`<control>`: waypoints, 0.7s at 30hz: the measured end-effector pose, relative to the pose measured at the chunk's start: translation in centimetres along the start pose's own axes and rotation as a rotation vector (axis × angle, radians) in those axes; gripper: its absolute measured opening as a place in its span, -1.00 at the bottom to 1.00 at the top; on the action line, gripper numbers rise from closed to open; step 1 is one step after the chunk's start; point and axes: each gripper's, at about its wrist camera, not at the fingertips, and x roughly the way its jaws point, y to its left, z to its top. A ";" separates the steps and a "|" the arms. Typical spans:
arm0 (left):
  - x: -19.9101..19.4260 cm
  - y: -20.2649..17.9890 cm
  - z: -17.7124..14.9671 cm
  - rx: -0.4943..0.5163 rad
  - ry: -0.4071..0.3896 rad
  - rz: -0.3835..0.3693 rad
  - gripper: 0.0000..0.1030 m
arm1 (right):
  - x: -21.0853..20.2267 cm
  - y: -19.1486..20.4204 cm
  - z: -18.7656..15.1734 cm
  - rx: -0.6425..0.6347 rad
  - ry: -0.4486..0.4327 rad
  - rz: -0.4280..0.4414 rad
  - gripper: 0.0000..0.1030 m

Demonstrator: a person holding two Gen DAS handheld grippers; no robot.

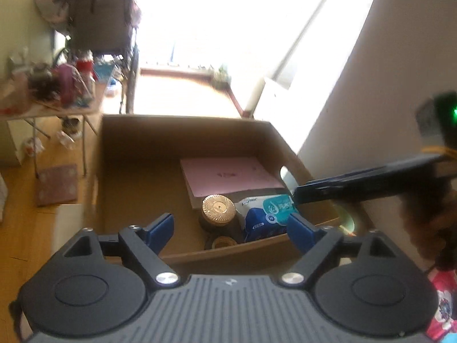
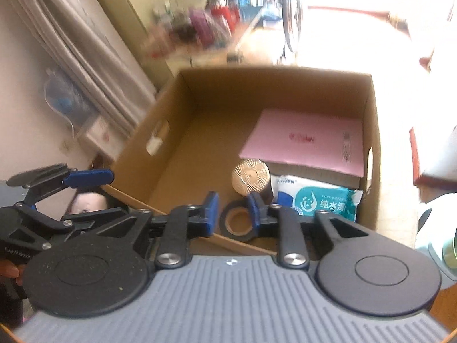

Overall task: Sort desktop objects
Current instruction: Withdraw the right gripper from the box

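Open brown cardboard box [image 2: 200,131] holding, along its right wall, a flat pink booklet [image 2: 308,140], a jar with a ribbed gold lid [image 2: 250,176], a blue-and-teal wet-wipe packet [image 2: 322,200] and a black tape roll [image 2: 237,223] against the near rim. The box floor left of these items is bare. Left gripper [image 1: 230,225] hovers at the near rim, jaws spread wide, empty. Right gripper [image 2: 232,211] sits above the near rim, jaws parted and holding nothing, the tape roll seen between them.
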 end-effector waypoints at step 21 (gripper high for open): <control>-12.5 1.8 -10.1 -0.145 -0.114 0.237 1.00 | -7.6 5.6 -15.2 -0.060 -0.239 -0.220 0.98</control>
